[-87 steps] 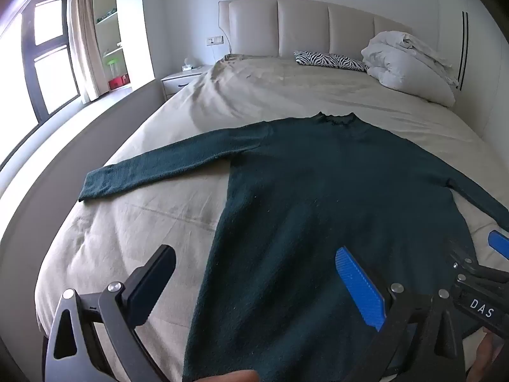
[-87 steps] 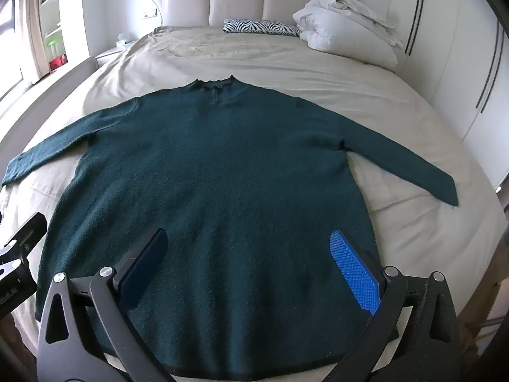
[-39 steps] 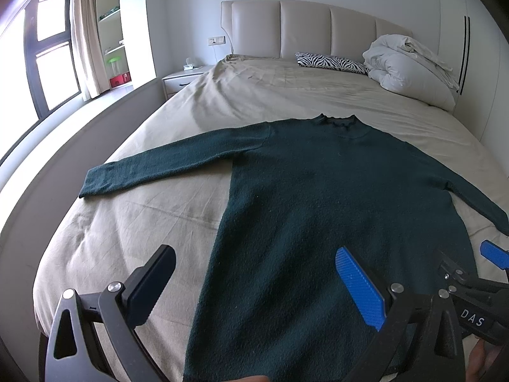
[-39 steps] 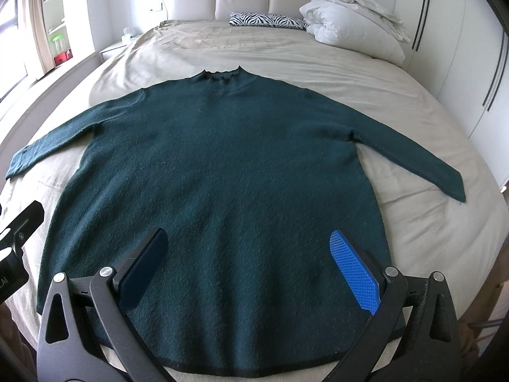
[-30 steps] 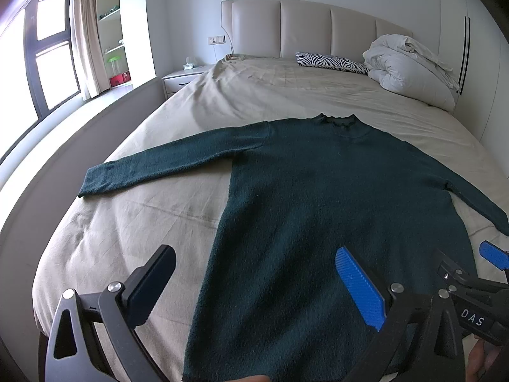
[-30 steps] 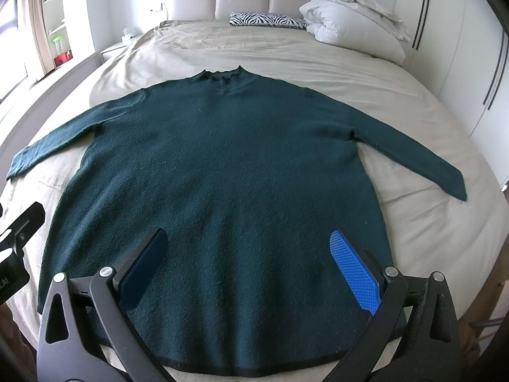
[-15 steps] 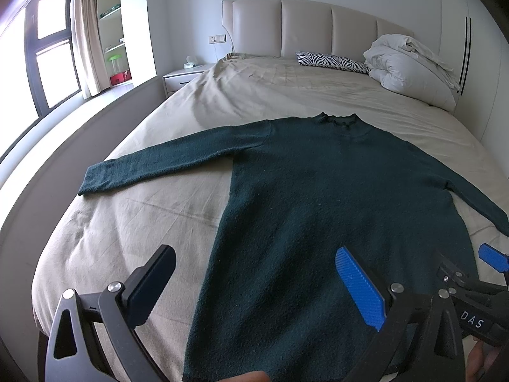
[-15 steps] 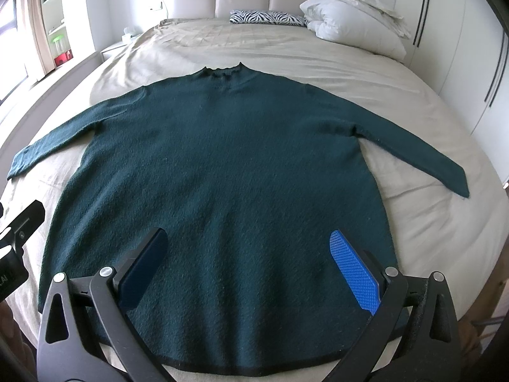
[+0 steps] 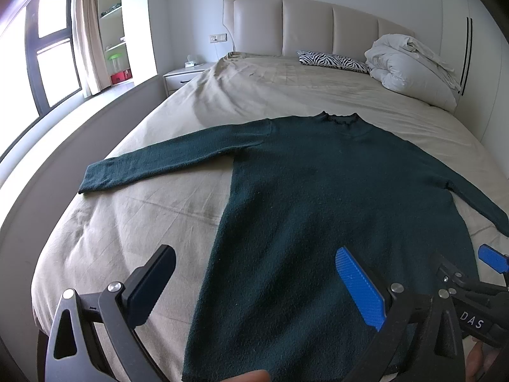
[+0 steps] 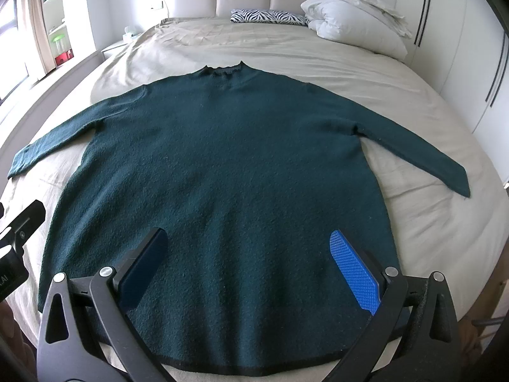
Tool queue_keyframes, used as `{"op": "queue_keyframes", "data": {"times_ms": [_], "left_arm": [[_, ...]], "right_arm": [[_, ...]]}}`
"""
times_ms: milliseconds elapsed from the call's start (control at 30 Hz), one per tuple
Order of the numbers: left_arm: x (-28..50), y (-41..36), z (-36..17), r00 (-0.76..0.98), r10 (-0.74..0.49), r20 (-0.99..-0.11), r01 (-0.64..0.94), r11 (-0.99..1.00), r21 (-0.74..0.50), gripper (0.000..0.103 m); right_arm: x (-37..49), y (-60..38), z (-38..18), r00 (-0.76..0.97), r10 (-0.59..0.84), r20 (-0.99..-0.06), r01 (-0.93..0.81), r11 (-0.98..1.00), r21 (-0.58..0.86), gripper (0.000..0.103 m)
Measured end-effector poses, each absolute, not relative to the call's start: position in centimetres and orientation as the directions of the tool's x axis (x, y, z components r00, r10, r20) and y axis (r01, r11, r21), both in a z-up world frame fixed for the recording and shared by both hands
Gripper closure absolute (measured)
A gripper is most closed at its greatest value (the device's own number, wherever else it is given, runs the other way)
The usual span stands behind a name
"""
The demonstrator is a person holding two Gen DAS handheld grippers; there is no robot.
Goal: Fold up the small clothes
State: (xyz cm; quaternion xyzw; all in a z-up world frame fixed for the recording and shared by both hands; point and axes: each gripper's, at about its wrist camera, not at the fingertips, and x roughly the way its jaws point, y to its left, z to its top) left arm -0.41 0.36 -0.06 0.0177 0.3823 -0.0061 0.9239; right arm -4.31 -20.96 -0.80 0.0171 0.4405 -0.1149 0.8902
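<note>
One dark green sweater [image 10: 222, 172] lies flat on the bed [image 10: 429, 222], both sleeves spread out, neck toward the headboard [image 9: 305, 25]. We count two grippers: our left gripper [image 9: 254, 289] and right gripper [image 10: 248, 261] both hang above the hem end, jaws spread wide, grasping nothing. Farther up the bed we note one zebra-print pillow [image 10: 267, 16] and one white bundled duvet [image 10: 356, 22]; one nightstand [image 9: 184, 74] stands beside it.

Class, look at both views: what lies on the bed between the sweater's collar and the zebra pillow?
Only bare sheet between sweater collar and zebra pillow; clearest in the right wrist view.
</note>
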Motion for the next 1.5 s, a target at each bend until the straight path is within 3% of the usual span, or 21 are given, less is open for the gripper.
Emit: {"op": "queue_keyframes", "data": {"times_ms": [400,633,933,1067,1167,1267,1367,1500], "left_arm": [[-0.6,0.3,-0.2,0.704,0.010,-0.710,0.017,0.999,0.031,0.000],[-0.4,0.1,-0.5,0.677,-0.051,-0.734,0.052,0.998,-0.021,0.000],[1.3,-0.9,-1.7,0.616,-0.197,-0.763,0.145,0.980,-0.136,0.000],[2.8,-1.6,-2.3,0.614,-0.252,-0.748,0.153,0.968,-0.201,0.000],[3.5,-3.0,-2.0,0.687,-0.282,-0.669,0.203,0.959,-0.197,0.000],[4.7,-4.6,-1.7,0.683,-0.307,-0.663,0.237,0.951,-0.197,0.000],[7.0,-6.7,-2.0,0.597,-0.304,-0.742,0.242,0.951,-0.195,0.000],[8.7,-8.2,-2.1,0.590,-0.362,-0.722,0.278,0.930,-0.240,0.000]], "right_arm": [[-4.1,-21.0,-1.0,0.579,-0.186,-0.794,0.216,0.974,-0.071,0.000],[-3.9,-21.5,-1.2,0.583,-0.168,-0.795,0.217,0.975,-0.047,0.000],[-5.6,-32.1,-0.2,0.702,-0.057,-0.710,0.276,0.941,0.197,0.000],[-7.0,-43.1,-1.0,0.702,-0.116,-0.703,0.446,0.841,0.306,0.000],[-9.1,-52.7,-2.5,0.707,-0.148,-0.691,0.592,0.659,0.464,0.000],[-10.7,-60.4,-4.7,0.726,-0.134,-0.675,0.643,0.480,0.596,0.012],[-10.8,-65.4,-7.0,0.720,-0.118,-0.684,0.670,0.376,0.640,0.021],[-10.6,-69.7,-9.6,0.746,-0.107,-0.658,0.660,0.251,0.708,0.034]]}}
